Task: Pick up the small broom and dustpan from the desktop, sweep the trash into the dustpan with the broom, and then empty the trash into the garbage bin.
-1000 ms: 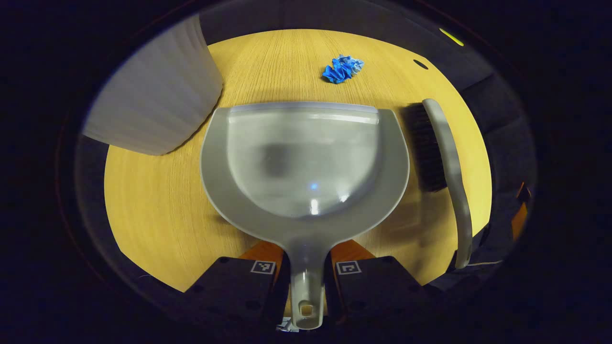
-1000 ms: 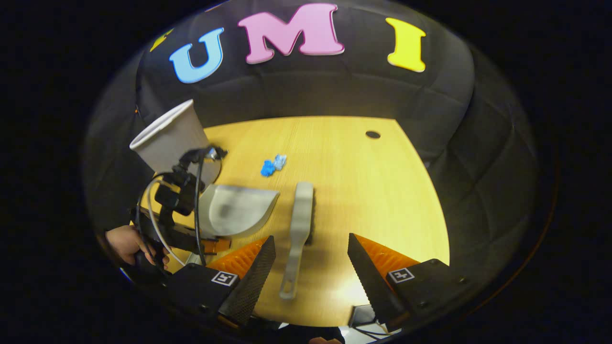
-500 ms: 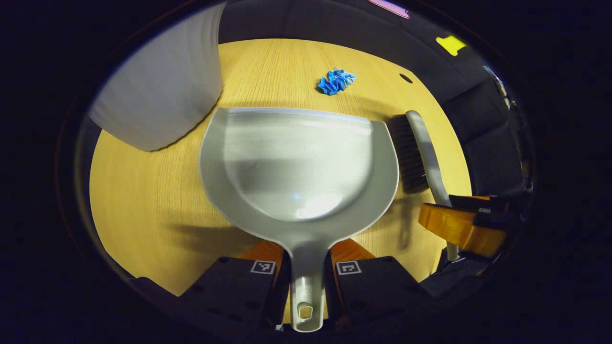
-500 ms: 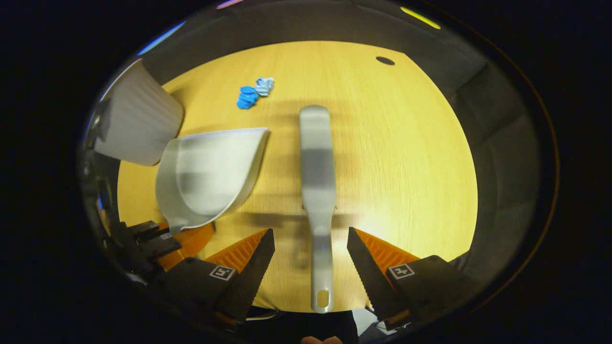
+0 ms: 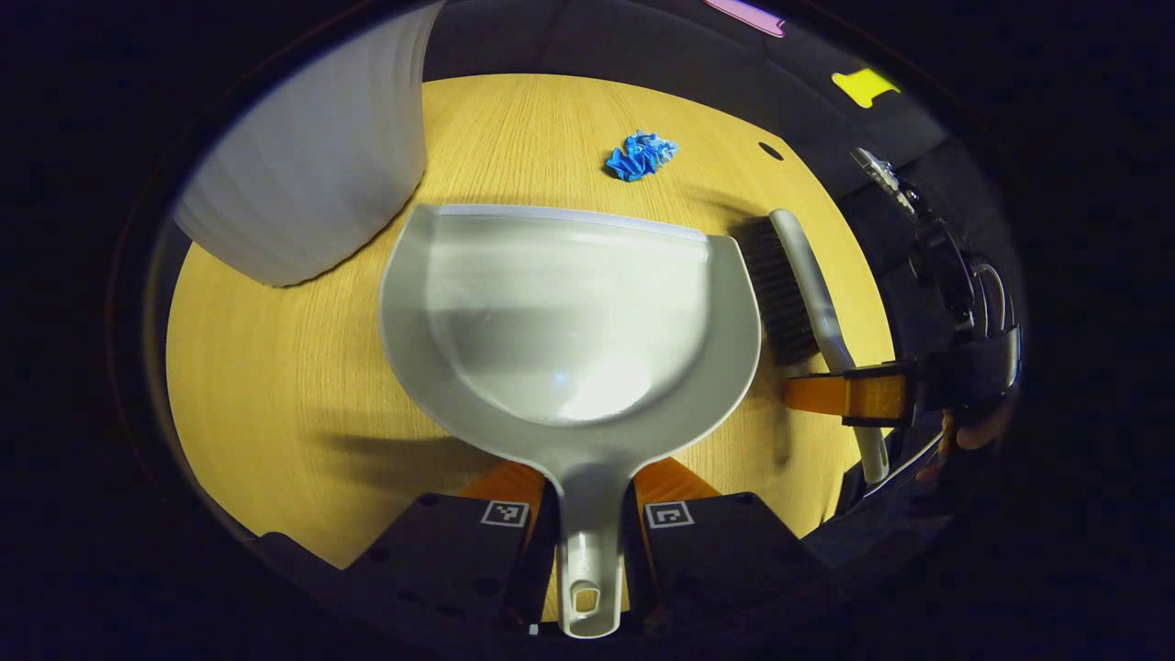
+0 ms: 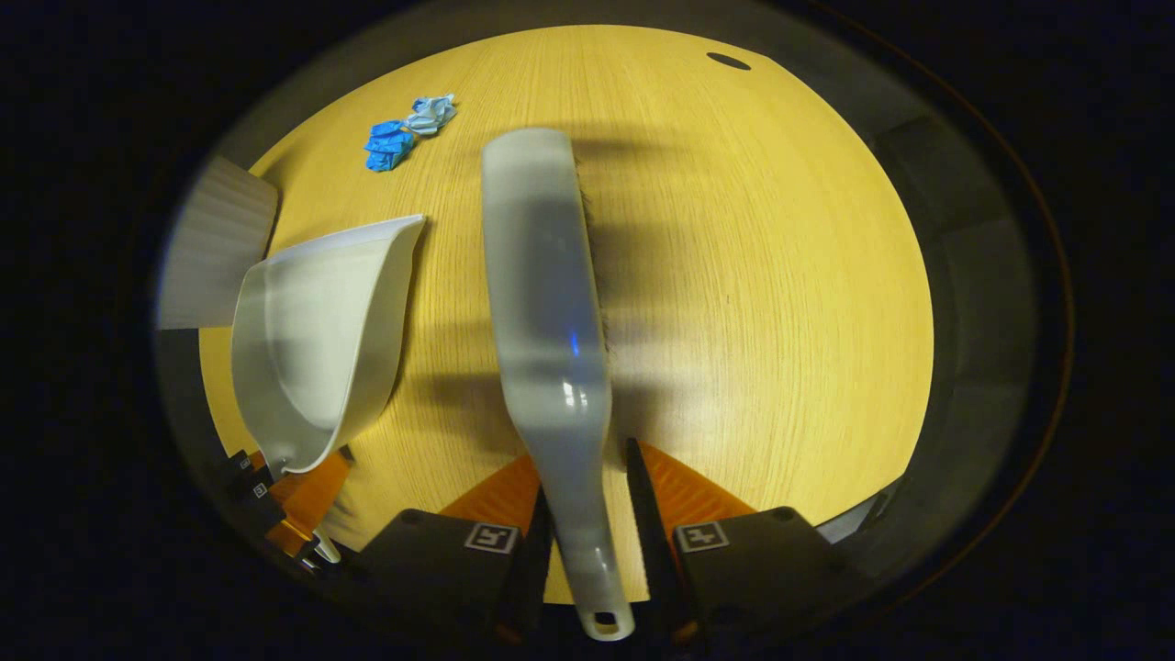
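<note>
A grey dustpan hangs tilted just above the wooden desk, its handle pinched between the fingers of my left gripper, which is shut on it. To its right lies the grey broom with dark bristles; my right gripper is shut on the broom's handle. The broom's back stretches straight ahead in the right gripper view, with the dustpan to its left. Crumpled blue trash lies on the desk beyond the dustpan's lip, also seen as trash far left of the broom's tip.
A white ribbed garbage bin stands at the dustpan's far left, close to its rim; the bin sits behind the dustpan in the right gripper view. A small dark hole marks the desk's far corner. Black cloth walls surround the desk.
My right gripper came down along the broom and its fingers went from wide open to shut on the handle. The dustpan in my left gripper rose slightly off the desk.
</note>
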Available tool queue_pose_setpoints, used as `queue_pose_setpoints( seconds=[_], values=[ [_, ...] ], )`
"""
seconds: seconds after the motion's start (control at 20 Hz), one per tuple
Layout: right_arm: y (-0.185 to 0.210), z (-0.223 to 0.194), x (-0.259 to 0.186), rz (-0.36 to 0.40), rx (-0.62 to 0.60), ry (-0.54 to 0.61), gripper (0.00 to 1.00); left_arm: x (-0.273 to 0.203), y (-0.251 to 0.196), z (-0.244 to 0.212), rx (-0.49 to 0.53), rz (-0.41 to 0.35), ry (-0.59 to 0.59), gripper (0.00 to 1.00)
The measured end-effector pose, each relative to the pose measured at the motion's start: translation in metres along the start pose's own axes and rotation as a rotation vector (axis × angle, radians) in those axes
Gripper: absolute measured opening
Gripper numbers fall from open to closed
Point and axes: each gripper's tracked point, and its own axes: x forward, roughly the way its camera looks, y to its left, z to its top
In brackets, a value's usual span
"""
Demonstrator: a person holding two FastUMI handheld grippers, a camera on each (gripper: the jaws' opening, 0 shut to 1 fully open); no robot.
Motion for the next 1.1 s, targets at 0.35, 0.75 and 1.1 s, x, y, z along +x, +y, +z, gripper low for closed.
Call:
queue_pose_setpoints(
  seconds=[0.35, 0.75, 1.1],
  values=[
    [-0.002, 0.029, -0.019, 0.007, -0.176, -0.016, 0.27, 0.0, 0.003, -0.003, 0.03, 0.015, 0.018, 0.3],
    [0.0, 0.133, -0.071, 0.023, -0.297, -0.147, 0.26, -0.017, 0.026, -0.007, 0.193, 0.061, 0.055, 0.3],
    [-0.005, 0.227, -0.038, -0.078, -0.523, -0.164, 0.25, -0.022, 0.041, 0.018, 0.317, 0.069, 0.143, 0.31]
  ],
)
